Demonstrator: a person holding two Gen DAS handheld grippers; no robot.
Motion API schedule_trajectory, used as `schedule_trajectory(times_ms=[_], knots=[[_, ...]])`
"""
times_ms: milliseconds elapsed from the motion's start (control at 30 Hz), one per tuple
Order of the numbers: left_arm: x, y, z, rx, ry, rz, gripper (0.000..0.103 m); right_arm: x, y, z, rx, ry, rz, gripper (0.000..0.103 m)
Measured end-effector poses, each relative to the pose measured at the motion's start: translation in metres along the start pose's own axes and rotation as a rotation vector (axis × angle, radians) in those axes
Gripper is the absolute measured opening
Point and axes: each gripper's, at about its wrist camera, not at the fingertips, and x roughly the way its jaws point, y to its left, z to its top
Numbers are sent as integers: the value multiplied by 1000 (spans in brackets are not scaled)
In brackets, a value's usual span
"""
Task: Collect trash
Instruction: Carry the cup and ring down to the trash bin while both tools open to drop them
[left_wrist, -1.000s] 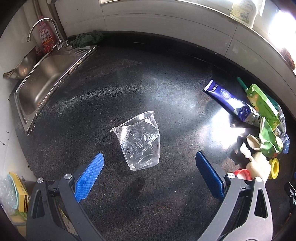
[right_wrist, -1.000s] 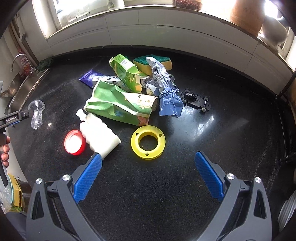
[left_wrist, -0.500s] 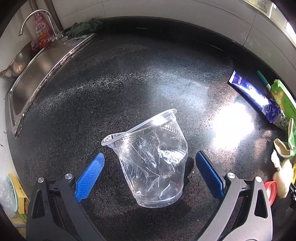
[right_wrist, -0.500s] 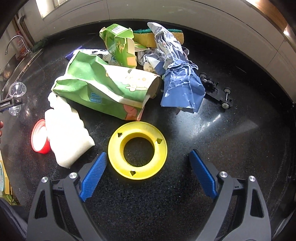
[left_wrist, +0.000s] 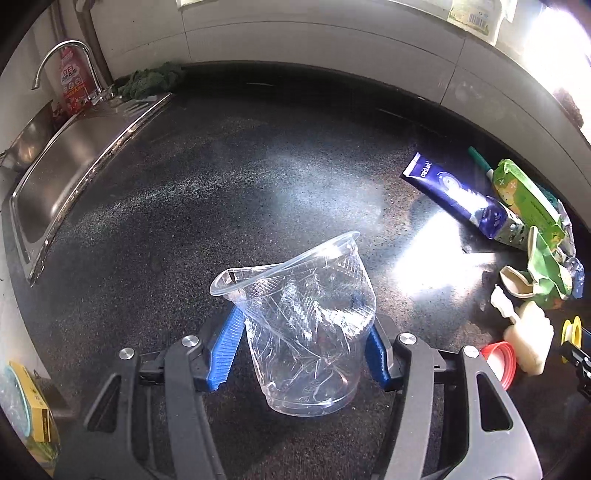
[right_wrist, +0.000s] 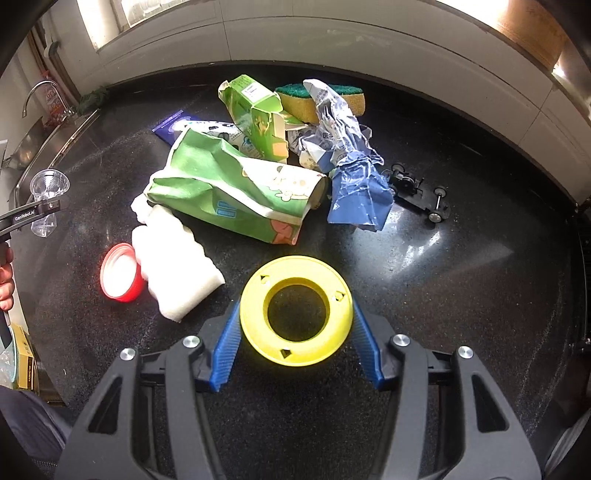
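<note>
The table (right_wrist: 461, 280) is black with fine pale speckles. On it lie a bright yellow ring (right_wrist: 295, 310), a red cap (right_wrist: 120, 273) with a white inside, a white foam block (right_wrist: 173, 266), a green bag (right_wrist: 236, 192) printed with cartoon figures, a green carton (right_wrist: 255, 114), a crumpled blue-and-white wrapper (right_wrist: 351, 166) and a yellow sponge (right_wrist: 295, 101) with a green top. The cup (left_wrist: 306, 325) is clear, the tube (left_wrist: 454, 195) dark blue and white. Each tool has blue ribbed pads (left_wrist: 225, 347) on a black frame.
</note>
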Motion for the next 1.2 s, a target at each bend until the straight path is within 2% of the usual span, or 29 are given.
schedule_trajectory(times_ms=[333,467,600,733,900,1033,1200], knots=[[-47,-6,-23,20,-29,-26,57,-54,14,-9,-9,-74,2,55],[-65,5,-32,-3,-49,-21,57,-67,29,-2,-55,-99,15,55],[-88,29,-46,-41,-78,5,57,-77,64,12,-130,-123,65,55],[-114,69,-73,-124,-107,65,57,-84,127,26,-244,-138,165,55],[-139,131,-123,-265,-103,156,57,-87,238,30,-451,-122,325,55],[-148,180,-175,-376,-74,232,57,-87,335,12,-609,-63,479,55],[-140,234,-239,-531,-29,270,57,-79,444,-23,-772,37,625,55]])
